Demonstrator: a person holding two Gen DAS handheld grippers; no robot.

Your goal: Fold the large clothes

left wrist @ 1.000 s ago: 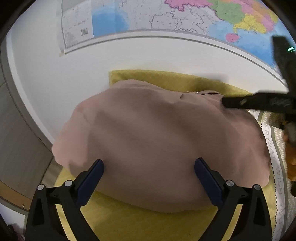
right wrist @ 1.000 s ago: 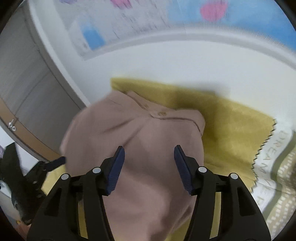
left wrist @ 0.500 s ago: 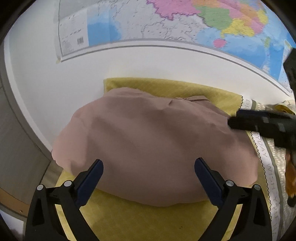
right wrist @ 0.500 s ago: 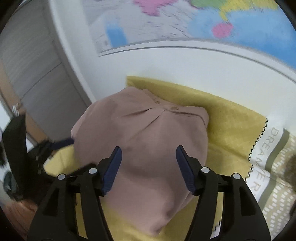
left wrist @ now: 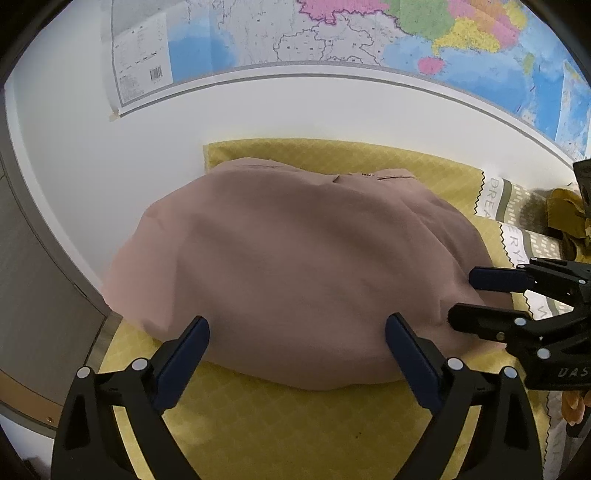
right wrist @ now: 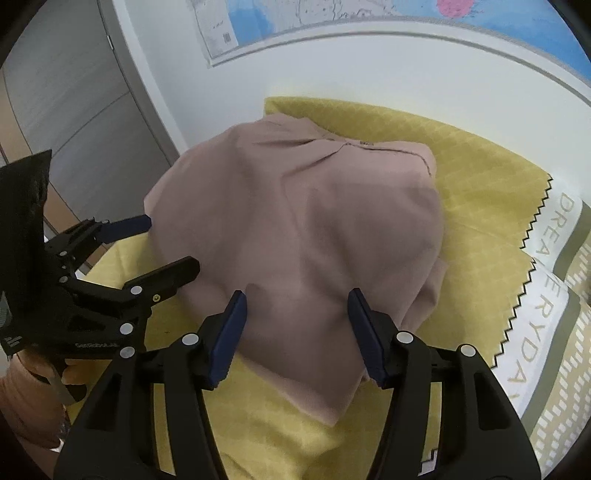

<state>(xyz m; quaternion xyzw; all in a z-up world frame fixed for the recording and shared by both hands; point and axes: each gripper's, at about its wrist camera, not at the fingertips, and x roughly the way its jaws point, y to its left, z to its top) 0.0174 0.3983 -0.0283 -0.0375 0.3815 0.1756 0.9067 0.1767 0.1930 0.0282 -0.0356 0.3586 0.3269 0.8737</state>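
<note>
A dusty-pink garment [left wrist: 295, 266] lies folded in a rounded stack on a yellow cloth [left wrist: 332, 424]; it also shows in the right wrist view [right wrist: 314, 229], collar end toward the wall. My left gripper [left wrist: 297, 343] is open and empty, just above the garment's near edge. My right gripper [right wrist: 295, 314] is open and empty over the garment's near right part. The right gripper shows at the right of the left wrist view [left wrist: 476, 295]. The left gripper shows at the left of the right wrist view [right wrist: 170, 247].
A white wall [left wrist: 295, 110] with a world map [left wrist: 369, 29] stands behind the yellow cloth. A printed cream and olive cover [right wrist: 554, 295] lies to the right. A grey cabinet [right wrist: 74, 92] stands to the left. A yellow-brown bundle [left wrist: 569, 210] sits at the far right.
Both grippers have pulled back toward me and away from the garment. The right gripper has dropped from the garment's far right to its near right edge. The garment lies still.
</note>
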